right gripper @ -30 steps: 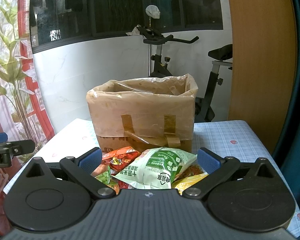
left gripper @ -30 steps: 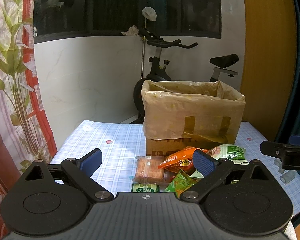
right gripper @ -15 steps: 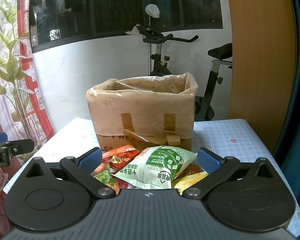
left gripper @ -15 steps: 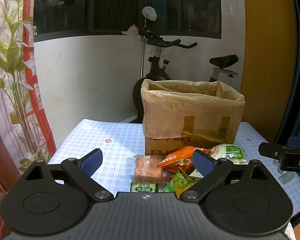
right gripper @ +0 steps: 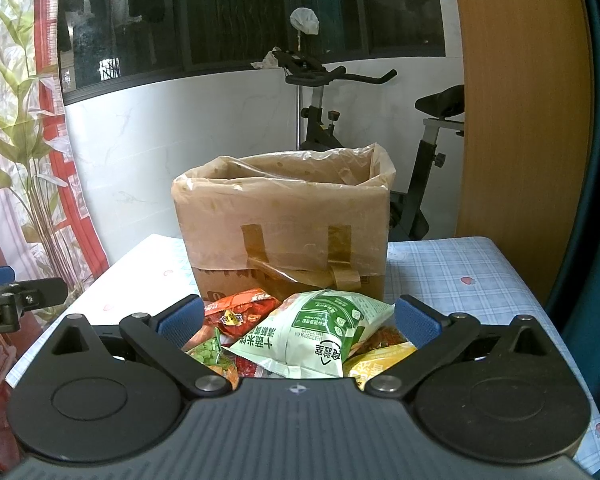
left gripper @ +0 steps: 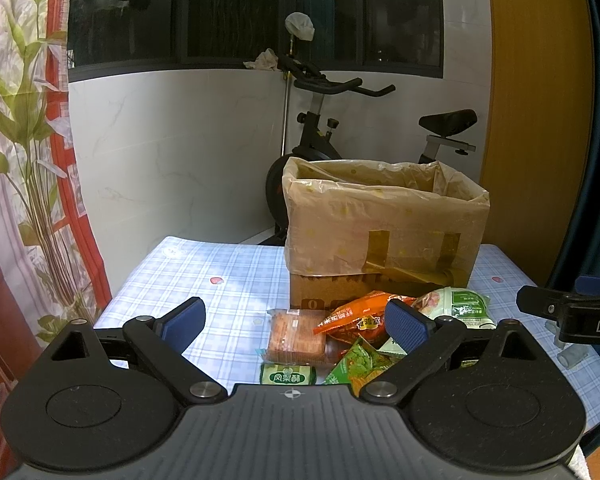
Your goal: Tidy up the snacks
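A heap of snack packets lies on the checked tablecloth in front of a cardboard box point(left gripper: 384, 236) lined with a plastic bag, open at the top. In the left wrist view I see a biscuit pack point(left gripper: 297, 336), an orange packet point(left gripper: 360, 318), a small green packet point(left gripper: 288, 374) and a pale green bag point(left gripper: 466, 306). In the right wrist view the pale green bag point(right gripper: 320, 332) lies on top, beside a red packet point(right gripper: 240, 314). My left gripper point(left gripper: 294, 322) is open and empty above the heap. My right gripper point(right gripper: 296, 318) is open and empty, with the pale green bag between its fingers.
The box point(right gripper: 284, 232) stands mid-table behind the snacks. An exercise bike point(left gripper: 332, 120) stands behind the table by a white wall. A curtain point(left gripper: 20, 160) hangs on the left and a wooden panel point(right gripper: 516, 120) on the right. The table edge point(right gripper: 540, 300) is near on the right.
Both views have shifted only very slightly; the snacks and box have not moved and both grippers stay open.
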Tool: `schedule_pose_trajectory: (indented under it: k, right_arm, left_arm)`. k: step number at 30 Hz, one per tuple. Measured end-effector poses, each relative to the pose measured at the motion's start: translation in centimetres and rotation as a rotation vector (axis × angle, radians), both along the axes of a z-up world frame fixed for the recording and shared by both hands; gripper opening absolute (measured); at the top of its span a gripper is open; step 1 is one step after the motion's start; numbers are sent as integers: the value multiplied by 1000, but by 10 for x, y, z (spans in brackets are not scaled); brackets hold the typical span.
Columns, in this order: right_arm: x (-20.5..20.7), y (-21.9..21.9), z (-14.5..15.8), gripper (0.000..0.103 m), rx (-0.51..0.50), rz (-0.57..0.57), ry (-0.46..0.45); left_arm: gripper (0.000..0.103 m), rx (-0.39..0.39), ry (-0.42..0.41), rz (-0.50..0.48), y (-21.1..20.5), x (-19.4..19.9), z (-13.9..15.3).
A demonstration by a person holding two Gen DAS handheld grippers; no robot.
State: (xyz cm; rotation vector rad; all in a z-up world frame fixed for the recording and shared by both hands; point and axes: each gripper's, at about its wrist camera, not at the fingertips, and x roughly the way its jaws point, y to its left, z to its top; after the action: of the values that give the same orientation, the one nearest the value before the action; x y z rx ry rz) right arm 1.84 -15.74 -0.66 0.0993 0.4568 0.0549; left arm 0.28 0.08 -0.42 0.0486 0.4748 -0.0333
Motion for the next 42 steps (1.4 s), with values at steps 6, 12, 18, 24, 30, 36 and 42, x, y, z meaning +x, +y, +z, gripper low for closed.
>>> schedule_pose_trajectory:
  k: [6,12,18,24,30,36,42]
  right_arm:
    - [0,0,0,103,0,0,1]
    - [0,0,0,103,0,0,0]
    - [0,1,-3,103,3,-7,-1]
    - [4,4,-16,103,-9,-16,-26]
    - [11,7,-45,101,24,19,-4]
    - [13,12,-75,95,14,73,33]
    - [11,17,-90,93,37,112,72]
  left_arm:
    - [98,0,-1,0,0,-1,0]
    - [98,-4,-1,1,-1,-1,-2]
    - [97,-12,5,0,-1,0,-4]
    - [97,-19,22,2,4,6,-17]
    - [89,-44,134,37,11,23,-55]
    - [87,-32,215,44,14,31,-86]
    - [87,-71,234,28,19,26,-101]
